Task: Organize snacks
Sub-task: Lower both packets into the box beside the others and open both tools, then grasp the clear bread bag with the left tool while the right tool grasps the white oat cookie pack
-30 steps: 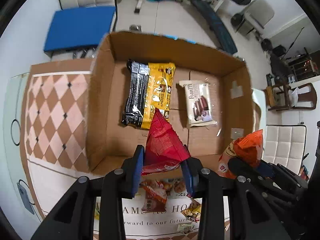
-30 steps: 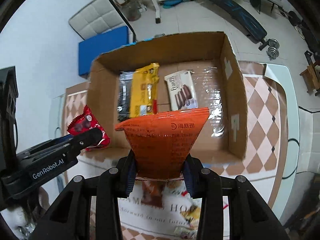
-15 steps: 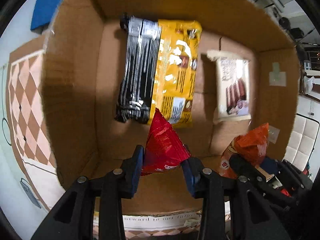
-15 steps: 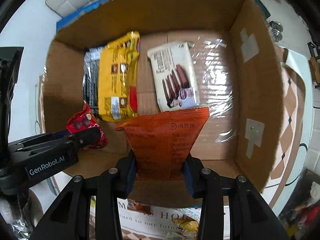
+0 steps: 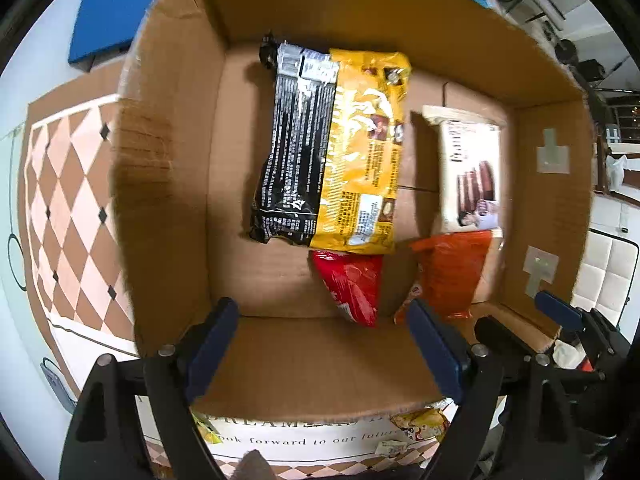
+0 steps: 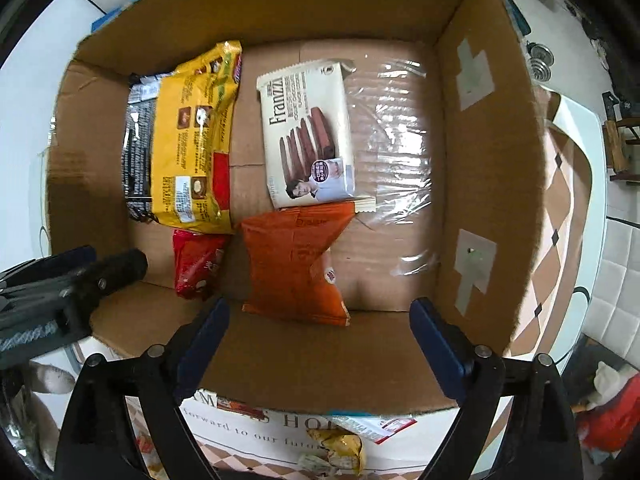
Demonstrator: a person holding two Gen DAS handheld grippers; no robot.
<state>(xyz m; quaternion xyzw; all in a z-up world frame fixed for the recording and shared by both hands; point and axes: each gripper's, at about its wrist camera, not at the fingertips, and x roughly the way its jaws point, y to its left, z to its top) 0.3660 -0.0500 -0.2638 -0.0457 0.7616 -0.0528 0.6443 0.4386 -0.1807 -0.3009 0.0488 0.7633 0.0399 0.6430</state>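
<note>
Left gripper (image 5: pixel 324 346): blue-padded fingers (image 5: pixel 212 344) spread wide, nothing between them, touching nothing; they hang over the near wall of the box (image 5: pixel 168 184). Right gripper (image 6: pixel 320 338): fingers (image 6: pixel 438 344) likewise spread wide and empty, over the same near wall, its tips showing at the right edge of the left view. Left gripper's tip also shows at the left edge of the right view, beside the red pack. Under the grippers, outside the box, a white mat (image 6: pixel 256 428) with printed lettering lies on a checked cloth (image 5: pixel 68 200); a few small wrappers (image 6: pixel 344 452) sit on the mat. Inside the box, nearest the front wall: red pack (image 5: pixel 352 284) lies on the floor, its far end tucked just under the yellow bag's near edge. Just beside it to the right, orange pack (image 6: pixel 296 264) lies flat, its far edge touching or slightly overlapping the cream pack. Neither is in contact with any finger. Farther back: yellow bag (image 6: pixel 192 140) lies lengthwise, partly overlapping a black pack (image 5: pixel 292 152) on its left. Cream biscuit pack (image 6: pixel 308 136), labelled Franzzi, lies right of the yellow bag, with bare cardboard between. Clear tape (image 6: pixel 396 140) shines on the floor to the right of it. Beyond the box, a blue pad (image 5: pixel 108 4) on a pale floor.
</note>
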